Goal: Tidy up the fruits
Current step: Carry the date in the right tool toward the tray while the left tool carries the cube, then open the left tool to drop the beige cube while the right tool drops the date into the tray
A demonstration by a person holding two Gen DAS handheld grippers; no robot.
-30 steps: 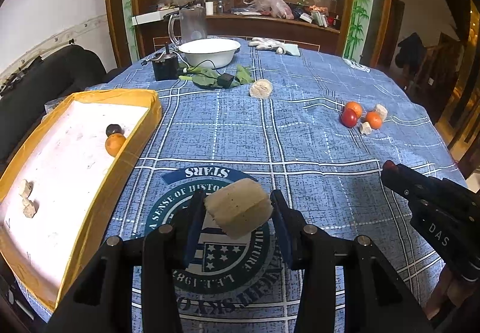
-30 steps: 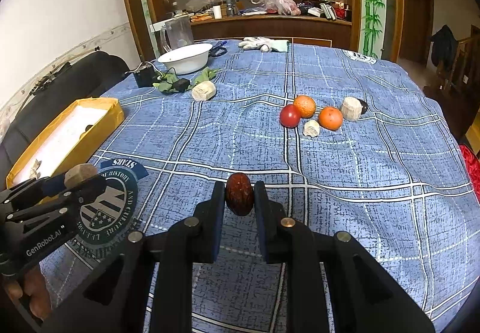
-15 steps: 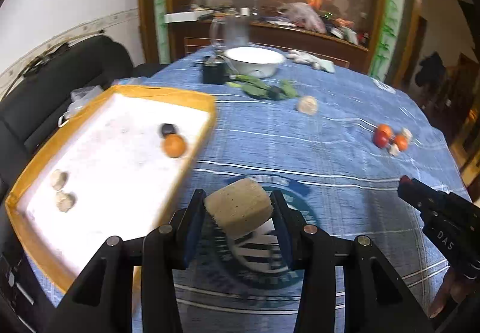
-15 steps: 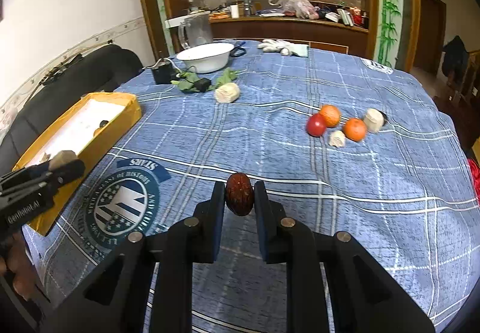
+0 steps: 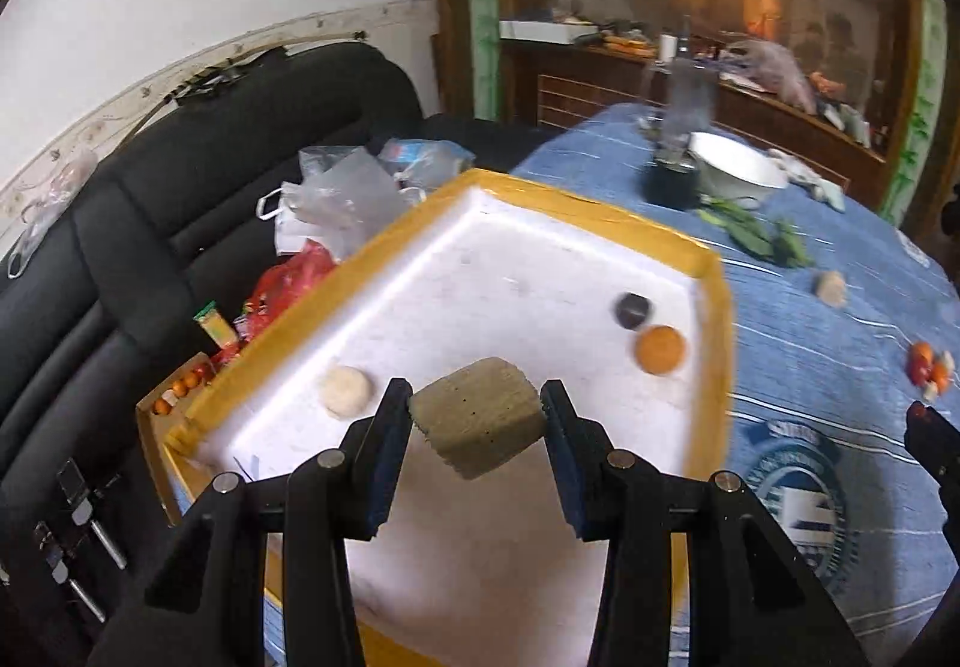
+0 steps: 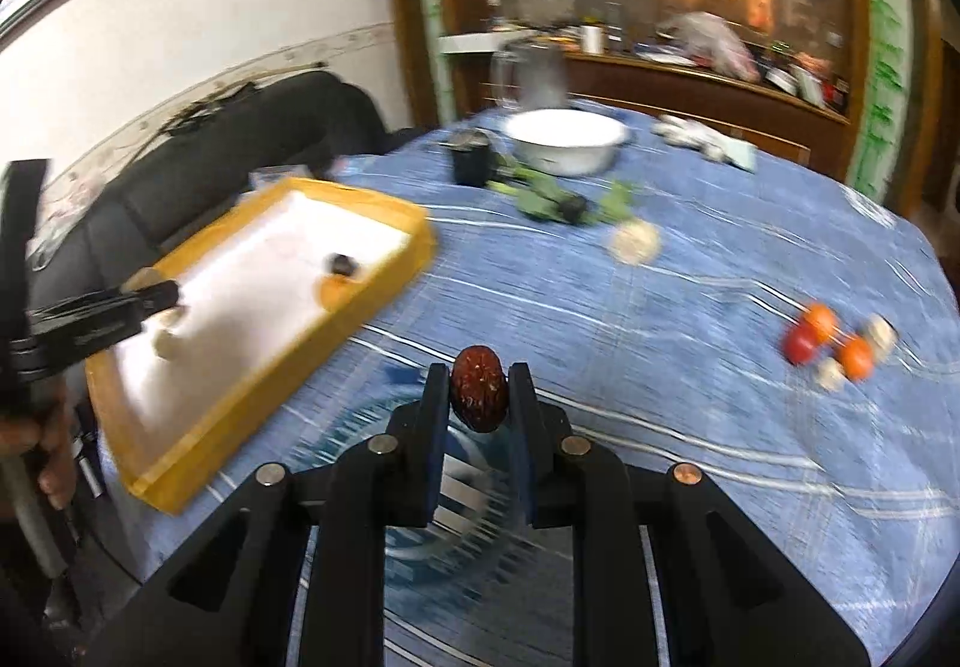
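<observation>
Blue-clothed tabletop (image 6: 690,307) has a yellow-edged tray (image 5: 717,307) on its left. Left claw (image 5: 477,415) hangs over the tray, clamped on a tan block (image 5: 477,418). Right claw (image 6: 479,397) pinches a dark red date (image 6: 479,395) above the cloth.

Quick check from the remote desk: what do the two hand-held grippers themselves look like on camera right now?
Both match: the left hand-held gripper and right hand-held gripper have matte black angular frames, linkage arms with round silver pivot pins, and dark blue pads inside the fingers. Seen from the right wrist view, the left unit sits on a grey handle. No cables or sleeves show.
</observation>
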